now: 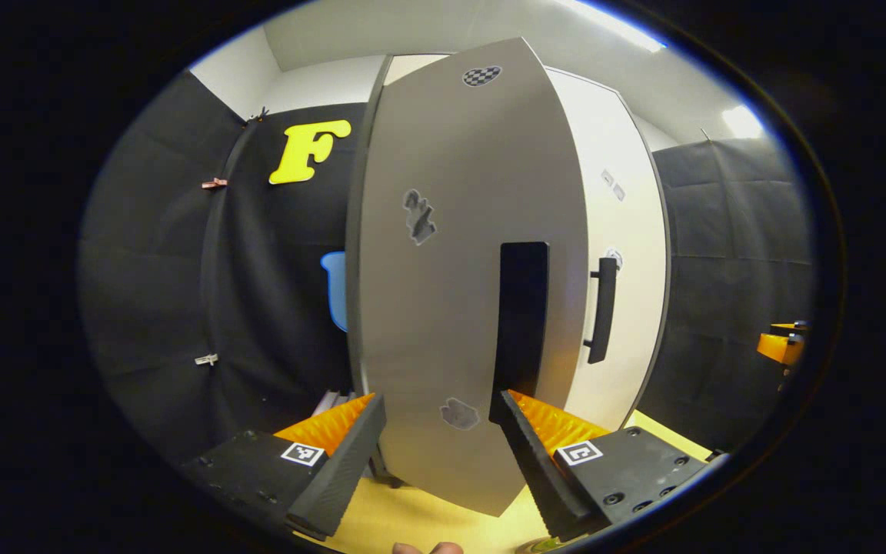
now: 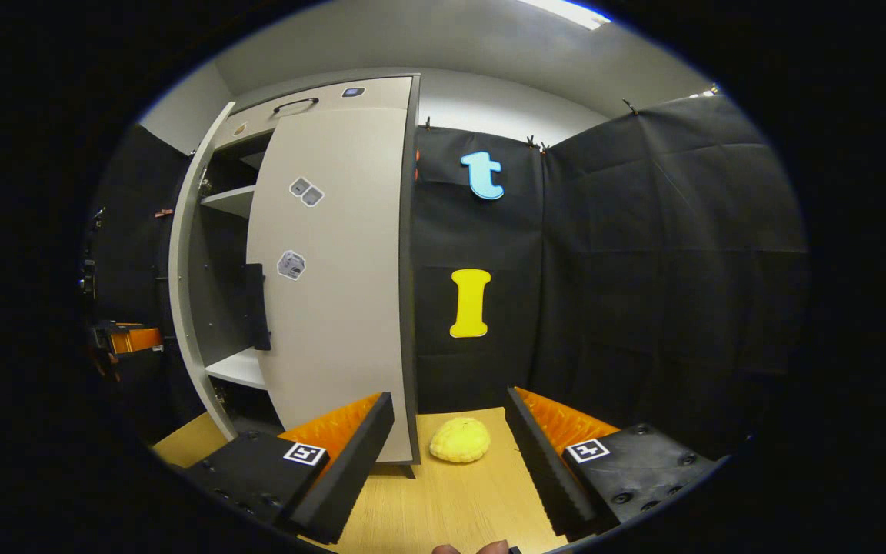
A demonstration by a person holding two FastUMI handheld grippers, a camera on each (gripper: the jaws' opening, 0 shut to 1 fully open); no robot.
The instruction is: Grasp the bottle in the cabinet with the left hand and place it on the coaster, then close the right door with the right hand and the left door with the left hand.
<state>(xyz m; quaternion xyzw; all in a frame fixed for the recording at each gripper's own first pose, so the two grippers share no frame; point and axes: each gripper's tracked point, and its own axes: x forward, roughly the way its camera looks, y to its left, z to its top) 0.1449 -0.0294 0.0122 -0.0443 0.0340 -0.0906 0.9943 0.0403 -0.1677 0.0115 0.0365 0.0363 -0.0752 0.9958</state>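
The left gripper [image 1: 437,427] is held wide open and empty, its ribbed fingers [image 1: 524,454] straddling the left door [image 1: 451,269], a smooth matte panel, half-swung. The right door [image 2: 339,277] is seen closed, with its bar handle [image 1: 603,310]. A flat, steady push near the free edge is advised. The right gripper [image 2: 451,435] is spread, empty, over the wooden table [image 2: 458,500]. The bottle's position cannot be told.

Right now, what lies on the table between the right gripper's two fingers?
In the right gripper view, a yellow bumpy sponge-like ball lies on the wooden table ahead of the open right gripper, beside the cabinet's right door.
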